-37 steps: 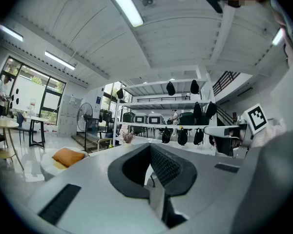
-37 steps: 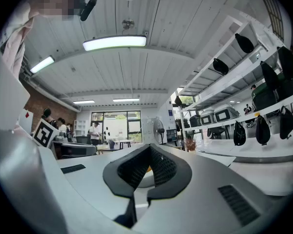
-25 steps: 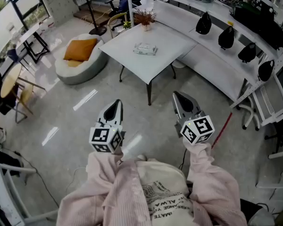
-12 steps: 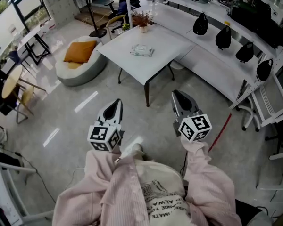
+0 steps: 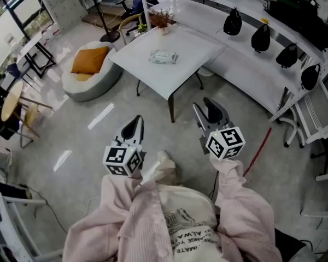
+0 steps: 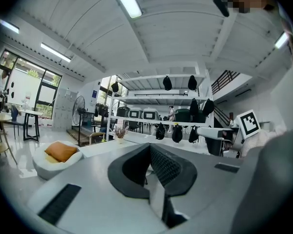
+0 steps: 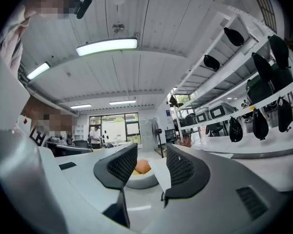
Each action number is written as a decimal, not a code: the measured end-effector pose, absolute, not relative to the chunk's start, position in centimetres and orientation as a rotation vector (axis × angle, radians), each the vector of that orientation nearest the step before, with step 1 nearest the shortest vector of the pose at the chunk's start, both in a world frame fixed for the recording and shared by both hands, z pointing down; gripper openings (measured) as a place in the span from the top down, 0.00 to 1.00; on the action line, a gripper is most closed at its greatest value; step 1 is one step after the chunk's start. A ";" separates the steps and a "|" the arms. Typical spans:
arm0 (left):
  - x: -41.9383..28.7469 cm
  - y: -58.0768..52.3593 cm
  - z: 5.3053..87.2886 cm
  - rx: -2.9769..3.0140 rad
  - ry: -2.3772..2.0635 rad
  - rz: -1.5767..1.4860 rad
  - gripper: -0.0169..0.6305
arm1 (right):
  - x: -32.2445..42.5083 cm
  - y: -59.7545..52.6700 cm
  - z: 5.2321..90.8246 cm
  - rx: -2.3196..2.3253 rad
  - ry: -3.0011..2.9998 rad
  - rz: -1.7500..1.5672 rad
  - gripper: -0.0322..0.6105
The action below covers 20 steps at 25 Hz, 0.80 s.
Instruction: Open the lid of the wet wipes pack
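White table [image 5: 188, 64] stands out on the open floor, and roughly in its middle lies the wet wipes pack [image 5: 163, 56], flat and pale. From back here its lid is too small to make out. A small potted plant [image 5: 162, 19] with reddish-brown leaves sits at the table's far corner.

Both grippers are held out over the shiny grey floor [image 5: 98, 141], well apart from the table and the pack and touching nothing. The left gripper [image 5: 133, 125] points toward the table. Its jaws are pressed together, the dark pads meeting at the tip with nothing caught between them. The right gripper [image 5: 204, 109] is level beside it, and its jaws are opening. A clear gap shows between the ribbed pads and nothing is in it. Through that gap, in the right gripper view, there is only the room beyond: a grey beanbag [image 5: 90, 83] with an orange cushion [image 5: 93, 58] on top.

Each gripper carries its marker cube at the back, one on the left [image 5: 122, 161] and one on the right [image 5: 224, 142], above the person's pink sleeves [image 5: 240, 201]. Off to the right runs a long white counter [image 5: 251, 64] with a row of black rounded things [image 5: 232, 22] on it.
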<state>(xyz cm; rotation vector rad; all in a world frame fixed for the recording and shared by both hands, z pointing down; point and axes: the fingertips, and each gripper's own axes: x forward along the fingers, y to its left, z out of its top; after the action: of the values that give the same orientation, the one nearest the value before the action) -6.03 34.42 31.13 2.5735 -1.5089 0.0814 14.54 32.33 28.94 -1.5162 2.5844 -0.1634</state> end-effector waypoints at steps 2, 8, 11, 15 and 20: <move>-6.6 32.7 31.5 2.554 -1.519 0.073 0.97 | 14.0 30.6 29.3 -1.503 2.592 -0.173 0.70; -8.7 27.1 32.7 2.513 -1.547 0.068 0.97 | 12.1 24.6 30.1 -1.437 2.587 -0.180 0.68; -9.8 24.3 33.0 2.482 -1.554 0.075 0.97 | 11.0 21.5 30.6 -1.431 2.594 -0.210 0.68; -10.2 20.4 33.5 2.470 -1.538 0.084 0.97 | 10.1 17.7 31.3 -1.438 2.618 -0.233 0.68; -9.7 15.5 34.3 2.476 -1.476 0.094 0.97 | 9.9 13.5 32.4 -1.483 2.627 -0.253 0.68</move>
<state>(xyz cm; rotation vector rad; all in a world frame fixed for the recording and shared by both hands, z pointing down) -9.74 15.48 34.27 2.4756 -1.4758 0.0937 9.85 13.47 32.41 -1.4827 2.6272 -0.2527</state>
